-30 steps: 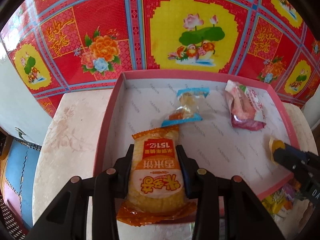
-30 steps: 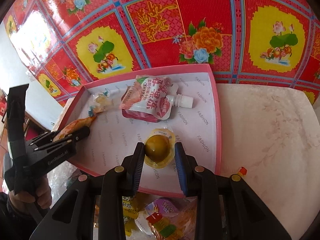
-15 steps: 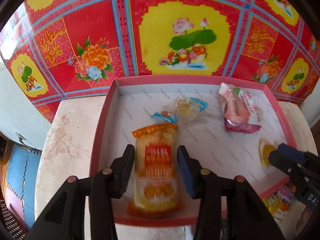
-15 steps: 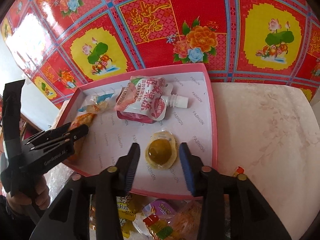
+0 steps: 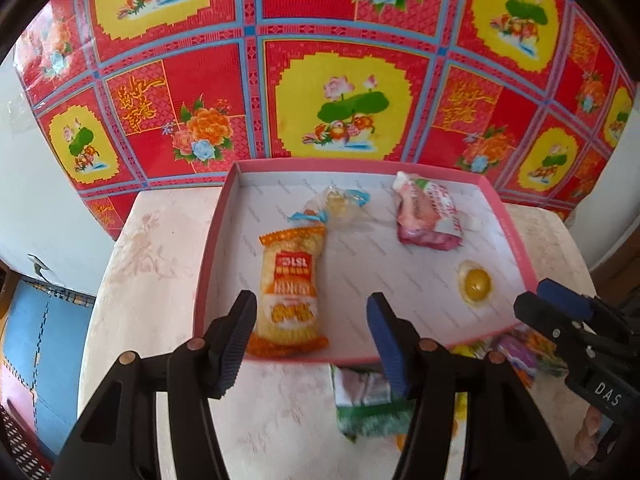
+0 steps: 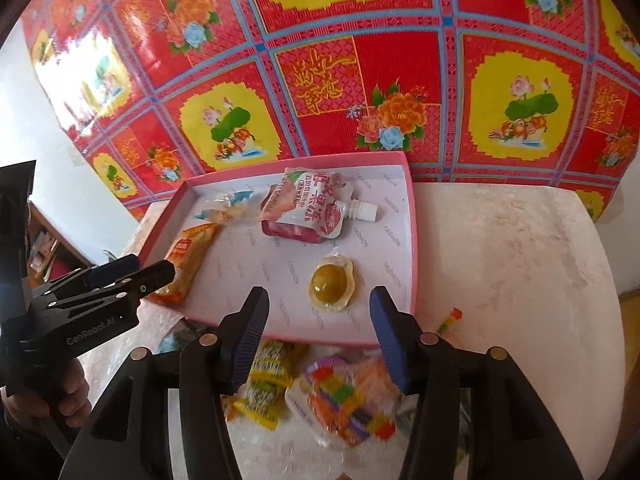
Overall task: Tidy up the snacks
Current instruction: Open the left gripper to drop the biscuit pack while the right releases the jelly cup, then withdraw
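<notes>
Nearest the cameras, the left gripper (image 5: pixel 312 332) hangs over the near edge of the table (image 5: pixel 160 280) with its jaws opening and nothing pressed between them; the orange rice-cracker packet (image 5: pixel 290 284) lies flat just beyond, in the near left corner of the pink tray (image 5: pixel 208 264), clear of both pads. The right gripper (image 6: pixel 318 328) is likewise opening its jaws with nothing gripped, the yellow jelly cup (image 6: pixel 331 282) resting on the tray floor ahead of the tips near the tray's right wall (lid side up, as far as the shine shows). Between the grippers and the tray's near rim, loose snacks lie on the bare table: a yellow packet (image 6: pixel 266 380), a clear bag of many-coloured sweets (image 6: pixel 344 396), and, in the left view, a blurred green and white packet (image 5: pixel 366 404). A small red and yellow sweet (image 6: pixel 450 318) sits alone on the table just right of the tray. At the left edge of the right view a hand (image 6: pixel 60 400) grips the handle of the left gripper. Farther in, toward the tray's back wall, a pink spouted pouch (image 6: pixel 316 210) lies with its white cap pointing right, and a clear wrapped sweet with blue ends (image 6: pixel 230 210) lies to its left, close to the far end of the orange packet. Behind the table stands a wall covering (image 6: pixel 320 60) of red squares with yellow flower panels.
</notes>
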`<state>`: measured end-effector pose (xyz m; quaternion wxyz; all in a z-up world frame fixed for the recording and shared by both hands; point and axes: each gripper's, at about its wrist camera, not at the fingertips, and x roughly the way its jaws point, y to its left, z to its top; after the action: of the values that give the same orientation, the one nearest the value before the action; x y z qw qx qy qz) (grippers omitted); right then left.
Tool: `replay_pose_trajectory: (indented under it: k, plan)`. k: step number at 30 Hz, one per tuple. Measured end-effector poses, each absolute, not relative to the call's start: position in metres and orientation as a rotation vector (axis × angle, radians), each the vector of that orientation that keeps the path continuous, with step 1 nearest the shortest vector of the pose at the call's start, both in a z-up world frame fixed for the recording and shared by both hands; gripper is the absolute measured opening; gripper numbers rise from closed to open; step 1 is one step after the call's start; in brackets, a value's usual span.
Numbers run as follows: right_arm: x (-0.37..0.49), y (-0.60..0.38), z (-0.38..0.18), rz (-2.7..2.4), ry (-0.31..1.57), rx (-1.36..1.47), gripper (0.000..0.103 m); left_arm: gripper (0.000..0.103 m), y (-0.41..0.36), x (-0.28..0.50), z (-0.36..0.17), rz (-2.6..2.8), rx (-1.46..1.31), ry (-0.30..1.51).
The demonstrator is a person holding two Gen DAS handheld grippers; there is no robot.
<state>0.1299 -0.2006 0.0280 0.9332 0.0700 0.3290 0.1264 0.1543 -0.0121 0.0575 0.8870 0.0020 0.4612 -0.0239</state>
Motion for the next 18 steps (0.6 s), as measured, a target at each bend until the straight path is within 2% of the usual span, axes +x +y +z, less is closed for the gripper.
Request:
replay_pose_trajectory:
  k: [18]
  plan:
    - [0.079,-0.212,0.027,0.237,0.652,0.129,0.054,0.061,-0.031,0.112,0.046,-0.118,-0.054,1.060]
